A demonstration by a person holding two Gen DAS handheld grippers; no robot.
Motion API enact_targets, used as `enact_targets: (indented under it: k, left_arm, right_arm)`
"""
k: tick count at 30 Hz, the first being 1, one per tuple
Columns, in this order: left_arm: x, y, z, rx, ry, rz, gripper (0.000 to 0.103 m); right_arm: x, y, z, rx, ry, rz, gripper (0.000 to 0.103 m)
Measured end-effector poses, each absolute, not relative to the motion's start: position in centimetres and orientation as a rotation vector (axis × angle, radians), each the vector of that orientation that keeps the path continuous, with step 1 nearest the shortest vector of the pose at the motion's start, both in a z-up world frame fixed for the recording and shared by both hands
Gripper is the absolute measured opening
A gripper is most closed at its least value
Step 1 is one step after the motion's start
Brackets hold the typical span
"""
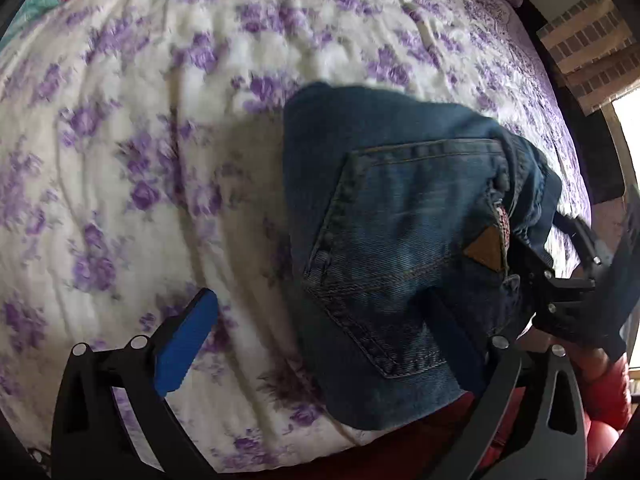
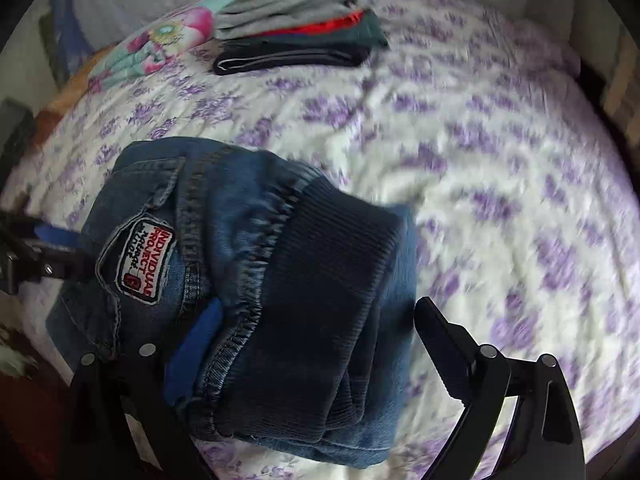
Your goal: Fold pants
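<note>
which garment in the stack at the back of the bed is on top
The folded grey garment tops the stack; the red one and the black one lie beneath it.

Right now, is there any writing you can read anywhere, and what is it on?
"INDIVIDUAL PROJECT", red letters on the white sewn patch on the folded jeans.
A line of dark script under it on the patch: too blurred to read.
A small red emblem at the patch's end: unreadable.
The tan triangular tag on the jeans in the left wrist view: no writing visible.
</note>
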State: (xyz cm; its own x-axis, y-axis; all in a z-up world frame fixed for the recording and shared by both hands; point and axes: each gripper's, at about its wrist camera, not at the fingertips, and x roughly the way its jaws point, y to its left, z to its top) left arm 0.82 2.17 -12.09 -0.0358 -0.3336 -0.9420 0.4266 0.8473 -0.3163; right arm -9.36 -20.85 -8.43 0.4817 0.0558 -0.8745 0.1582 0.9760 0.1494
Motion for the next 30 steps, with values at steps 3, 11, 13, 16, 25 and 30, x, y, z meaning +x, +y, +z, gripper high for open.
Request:
enact_targets:
  k: [3, 11, 13, 16, 25, 30]
  left_arm:
    - [1.1, 2.1, -12.6, 0.047, 1.519, -0.604, 0.099]
    - [-0.7, 2.5, -7.3, 0.102, 1.360, -0.682, 0.098]
    - [-1.2, 1.4, -7.9, 0.148, 1.384, -0.733, 0.098]
    - [-1.7, -0.6, -10.9, 0.268, 1.427, -0.722, 0.099]
    - [-0.1, 1.9, -11.9, 0.004, 1.537, -0.761, 0.099]
    - [1.1, 6.1, -11.8, -0.235, 1.549, -0.724, 0.098]
  right_arm:
    - [-10.0, -21.8, -8.1, 0.291, 1.076, -0.044, 0.097]
    - [-8.8, -18.9, -0.7, 0.074, 0.892, -0.016, 0.097]
    - [-6.7, -18.3, -1.1, 0.051, 0.909, -0.016, 0.097]
    - [-3.9, -17.8, -5.5, -0.023, 1.048, -0.073, 0.099]
    - [-5.2, -20.9, -5.2, 0.230, 1.031, 0.019, 0.099]
    - [-9.4, -26.1, -3.9, 0.472, 0.965, 0.015, 0.099]
